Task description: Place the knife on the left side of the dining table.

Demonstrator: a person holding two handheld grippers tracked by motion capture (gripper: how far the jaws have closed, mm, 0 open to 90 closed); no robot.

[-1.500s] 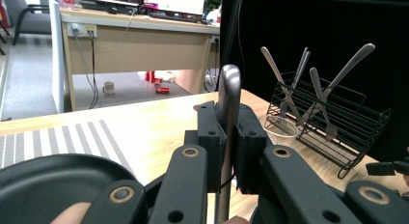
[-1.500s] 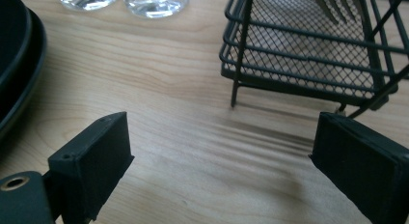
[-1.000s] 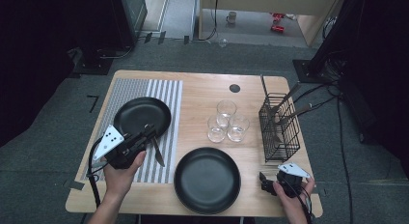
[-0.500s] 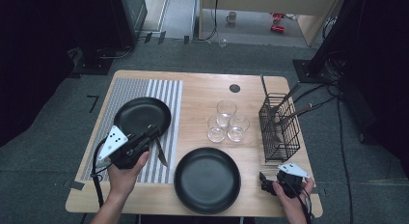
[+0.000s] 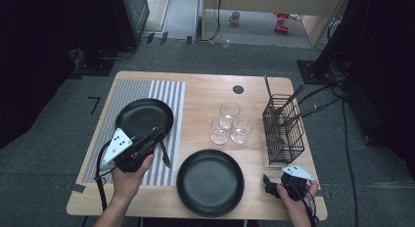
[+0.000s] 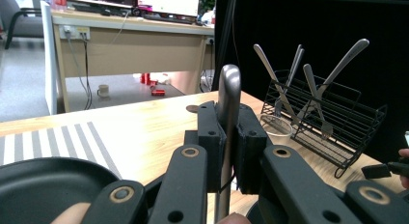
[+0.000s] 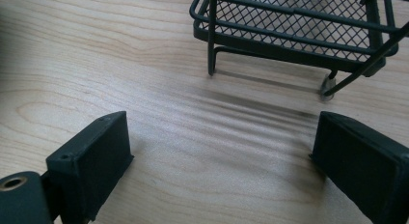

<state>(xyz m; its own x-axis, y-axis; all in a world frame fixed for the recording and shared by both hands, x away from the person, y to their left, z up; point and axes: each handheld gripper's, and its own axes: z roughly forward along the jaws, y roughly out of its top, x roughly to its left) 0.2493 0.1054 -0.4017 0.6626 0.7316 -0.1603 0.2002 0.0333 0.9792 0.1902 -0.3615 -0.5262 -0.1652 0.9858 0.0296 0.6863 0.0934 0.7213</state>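
Left gripper (image 5: 155, 137) angled over the striped mat (image 5: 169, 97), jaws clamped on a knife (image 6: 227, 118), right gripper (image 5: 268, 184) resting low with jaws wide and empty, wooden counter (image 5: 205, 92), grey floor (image 5: 58, 119)

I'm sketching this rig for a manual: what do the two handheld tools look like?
Both are black. The left tool and right tool each carry a grey three-cornered plate on top and trail a black cable. Each ends in two blocky black jaws on linkage arms with brass-coloured pivot rings. No sleeves show on the forearms.
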